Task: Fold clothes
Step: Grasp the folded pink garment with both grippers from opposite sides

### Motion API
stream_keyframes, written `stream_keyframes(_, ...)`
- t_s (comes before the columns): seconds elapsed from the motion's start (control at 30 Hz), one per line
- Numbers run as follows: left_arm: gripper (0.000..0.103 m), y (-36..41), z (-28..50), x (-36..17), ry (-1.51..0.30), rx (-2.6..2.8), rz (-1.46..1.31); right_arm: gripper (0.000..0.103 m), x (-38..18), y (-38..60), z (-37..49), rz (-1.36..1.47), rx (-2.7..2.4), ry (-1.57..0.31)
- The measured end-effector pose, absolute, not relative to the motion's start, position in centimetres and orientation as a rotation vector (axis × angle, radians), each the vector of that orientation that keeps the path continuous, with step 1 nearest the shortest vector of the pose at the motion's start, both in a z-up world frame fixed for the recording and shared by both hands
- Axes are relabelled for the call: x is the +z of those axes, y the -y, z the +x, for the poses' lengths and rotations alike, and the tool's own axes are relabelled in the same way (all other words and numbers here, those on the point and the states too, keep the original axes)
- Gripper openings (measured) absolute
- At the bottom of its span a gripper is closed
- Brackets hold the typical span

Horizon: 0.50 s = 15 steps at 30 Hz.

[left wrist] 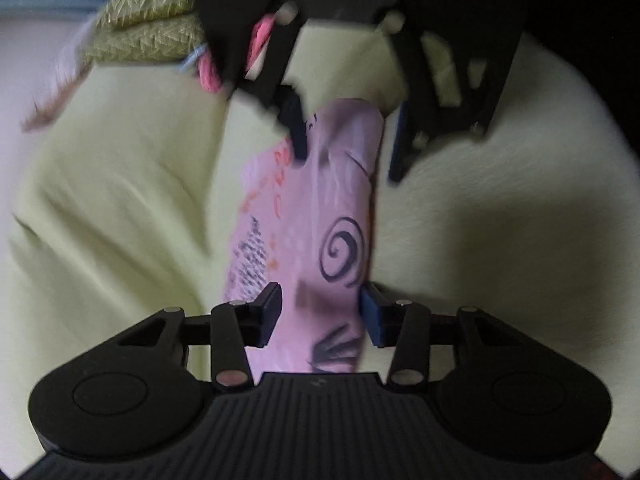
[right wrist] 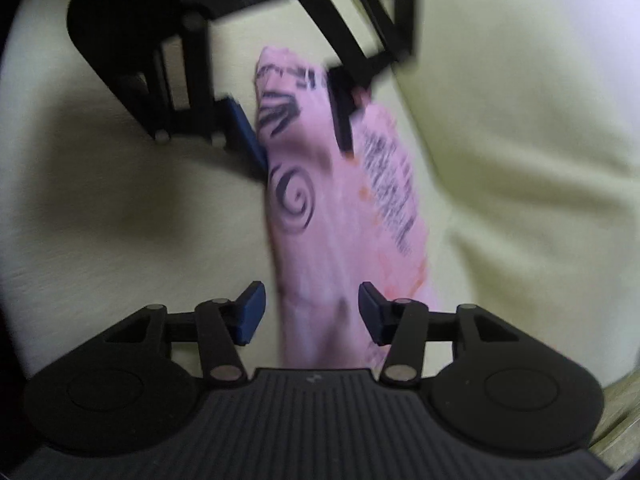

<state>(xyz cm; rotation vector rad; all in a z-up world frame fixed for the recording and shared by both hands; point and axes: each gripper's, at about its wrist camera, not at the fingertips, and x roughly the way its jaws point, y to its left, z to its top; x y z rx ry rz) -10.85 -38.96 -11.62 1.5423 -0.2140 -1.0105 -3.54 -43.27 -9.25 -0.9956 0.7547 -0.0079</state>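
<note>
One pink garment (left wrist: 312, 216), soft thin cloth folded into a long narrow strip, printed with a dark spiral, black text block, dark fan-like strokes and orange marks. It lies on one pale yellow-green sheet (left wrist: 120, 208), smooth with broad soft creases. Both views are motion-blurred.

Left wrist view, left to right: far left one olive-green cushion (left wrist: 148, 28) with herringbone weave; just right of it a knotted pink cord (left wrist: 212, 76), partly hidden. Left gripper (left wrist: 320, 312) at the near end of the strip, two fingers spread, one on each side of the cloth, black pad left, blue pad right; contact unclear. Right gripper (left wrist: 348, 140) at the far end, two fingers spread, left one over the cloth, right one just beside its edge.

Right wrist view: left gripper (right wrist: 298, 128) far, fingers apart across the strip; garment (right wrist: 340, 208) centre; right gripper (right wrist: 312, 312) near, two blue-padded fingers spread either side of the cloth.
</note>
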Motion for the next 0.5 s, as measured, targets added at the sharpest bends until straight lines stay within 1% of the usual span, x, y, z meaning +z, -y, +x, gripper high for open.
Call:
stream_keyframes(0.03,0.05,39.0,-10.2,-11.6,0.211,-0.992,1.543,0.035,-9.7,43.3,-3.1,-1.015,-0.023,-0.75)
stream_keyframes(0.07,0.042,38.9,-9.4,-11.5,0.187,-0.971,1.54,0.031,-9.9,43.6,-2.7,-1.03,-0.045,-0.757)
stream_keyframes(0.1,0.018,38.8,-8.4,-11.4,0.134,-0.949,1.54,0.009,-10.2,44.2,-2.5,-1.032,-0.064,-0.782)
stream_keyframes(0.13,0.011,38.5,-7.2,-11.2,0.07,-0.936,1.534,0.006,-10.3,44.9,-2.6,-1.016,-0.064,-0.785)
stream_keyframes(0.33,0.01,37.9,-6.1,-10.2,0.001,-0.958,1.482,0.006,-10.0,45.3,-2.8,-0.969,-0.029,-0.799)
stream_keyframes(0.5,0.01,38.1,-5.9,-9.3,-0.016,-0.961,1.483,0.006,-9.7,45.5,-2.4,-0.944,-0.032,-0.811)
